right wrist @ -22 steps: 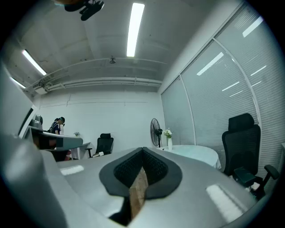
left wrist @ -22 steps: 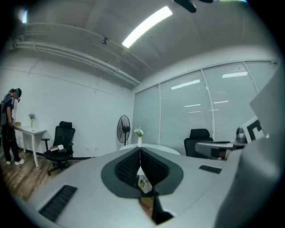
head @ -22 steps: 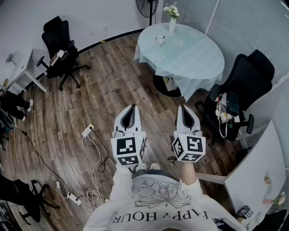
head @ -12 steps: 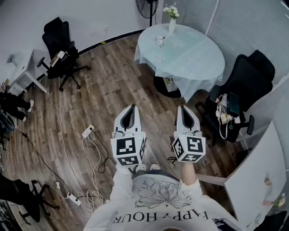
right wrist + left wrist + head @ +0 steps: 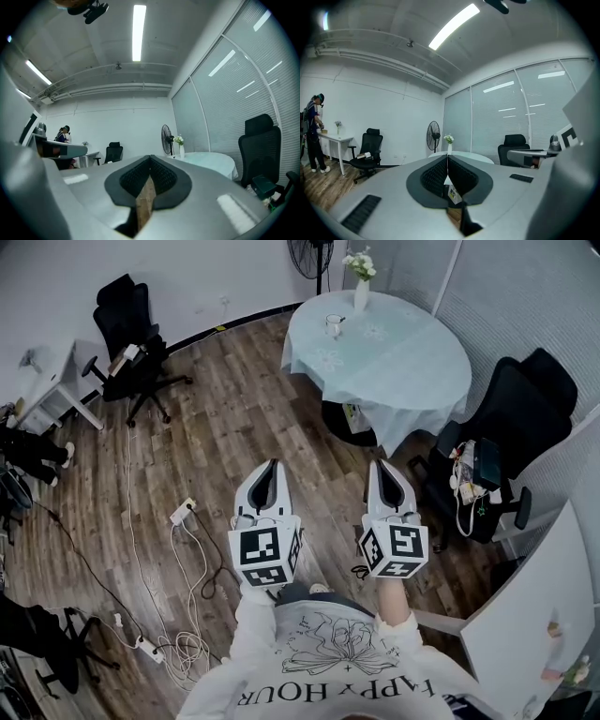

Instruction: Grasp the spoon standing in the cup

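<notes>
A small glass cup [image 5: 333, 324] with the spoon in it stands near the far left rim of the round table [image 5: 403, 362], which has a pale cloth over it. The spoon is too small to make out. Both grippers are held level over the wooden floor, well short of the table. My left gripper [image 5: 272, 464] has its jaws together with nothing between them, and so does my right gripper [image 5: 382, 463]. From the left gripper view, the jaws [image 5: 447, 157] hide most of the table. In the right gripper view the table [image 5: 211, 161] lies ahead to the right.
A white vase with flowers [image 5: 361, 292] stands at the table's far edge, and a floor fan [image 5: 314, 254] stands behind it. Black office chairs [image 5: 506, 418] flank the table on the right, another [image 5: 127, 329] stands at far left. Cables and power strips [image 5: 178, 514] lie on the floor at left.
The head view has drifted a little, so the table and chairs sit slightly further right. Both grippers hold their places with jaws together.
</notes>
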Tool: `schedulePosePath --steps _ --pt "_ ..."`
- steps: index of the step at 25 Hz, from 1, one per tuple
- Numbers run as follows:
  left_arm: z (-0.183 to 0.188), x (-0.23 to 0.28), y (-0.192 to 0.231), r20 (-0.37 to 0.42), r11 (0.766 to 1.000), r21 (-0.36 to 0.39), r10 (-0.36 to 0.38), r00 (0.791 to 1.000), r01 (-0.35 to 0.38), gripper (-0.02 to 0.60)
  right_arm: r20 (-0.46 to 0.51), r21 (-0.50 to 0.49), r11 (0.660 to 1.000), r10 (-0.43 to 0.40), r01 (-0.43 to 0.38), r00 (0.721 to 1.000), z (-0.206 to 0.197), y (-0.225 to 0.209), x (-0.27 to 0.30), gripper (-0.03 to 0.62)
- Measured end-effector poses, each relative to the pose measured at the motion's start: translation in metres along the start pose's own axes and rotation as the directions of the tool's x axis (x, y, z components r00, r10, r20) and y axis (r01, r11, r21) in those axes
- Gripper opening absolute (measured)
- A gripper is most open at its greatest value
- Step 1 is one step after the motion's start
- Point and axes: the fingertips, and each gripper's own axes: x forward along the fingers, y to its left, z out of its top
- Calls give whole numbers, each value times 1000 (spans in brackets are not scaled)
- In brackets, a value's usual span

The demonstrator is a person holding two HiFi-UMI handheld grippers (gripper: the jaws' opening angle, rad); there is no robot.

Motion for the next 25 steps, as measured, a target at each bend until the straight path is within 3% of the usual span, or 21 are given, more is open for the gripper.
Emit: schedulePosePath --steps 13,16,25 --pt "-8 23 -5 -35 1000 2 -2 999 2 6 -28 19 1000 -6 7 1000 -10 -17 20 14" --pt "-6 41 -1 -33 1000 0 -14 999 14 6 -35 17 1000 0 1 999 -12 -19 37 63" --pt "2 119 22 -22 999 0 -48 999 48 6 -34 2 1000 -16 17 999 -15 -30 113 63"
